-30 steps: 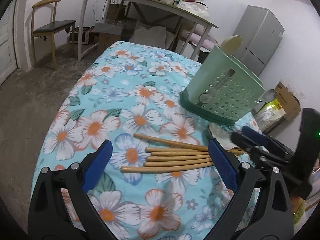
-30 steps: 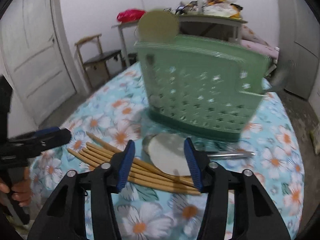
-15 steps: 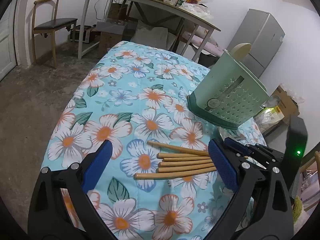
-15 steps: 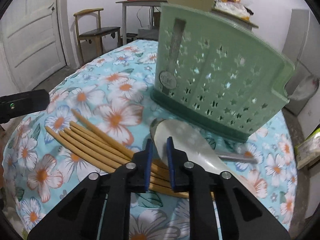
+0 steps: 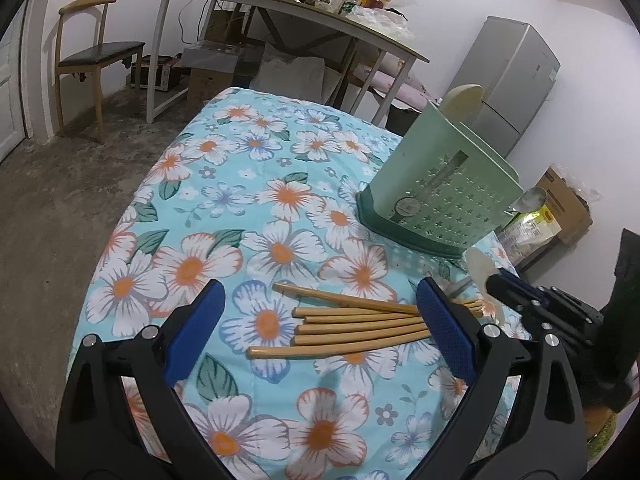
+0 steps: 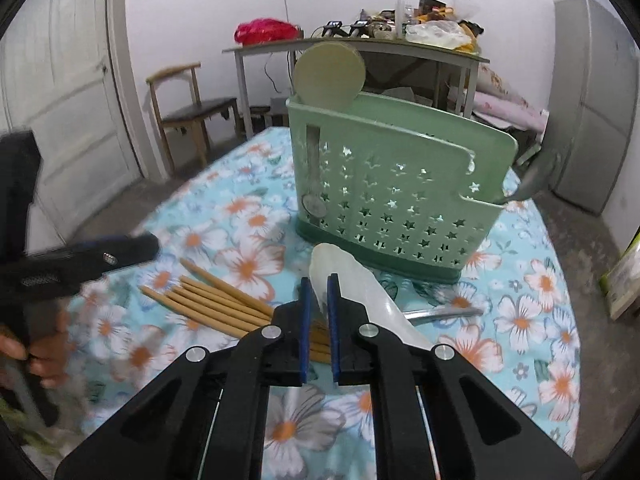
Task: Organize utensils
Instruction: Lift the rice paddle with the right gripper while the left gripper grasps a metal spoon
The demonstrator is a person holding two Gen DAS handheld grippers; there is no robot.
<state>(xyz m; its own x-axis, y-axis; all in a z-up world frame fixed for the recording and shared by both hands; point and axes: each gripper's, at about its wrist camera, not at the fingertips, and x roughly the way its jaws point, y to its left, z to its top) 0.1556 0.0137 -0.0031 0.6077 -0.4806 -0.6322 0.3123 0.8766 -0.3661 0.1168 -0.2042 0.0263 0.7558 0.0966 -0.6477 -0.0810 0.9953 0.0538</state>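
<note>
Right hand-held gripper (image 6: 318,296) pinches the white spoon (image 6: 344,276) just before the green caddy (image 6: 396,200); its handle is hidden. Left hand-held gripper (image 5: 320,328) spread wide over the chopsticks (image 5: 360,328) near the worktop's (image 5: 240,200) front edge.

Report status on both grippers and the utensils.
Right gripper shut on white plastic spoon, lifted. Left gripper open above wooden chopsticks. Green perforated utensil holder ahead, unobstructed.
</note>
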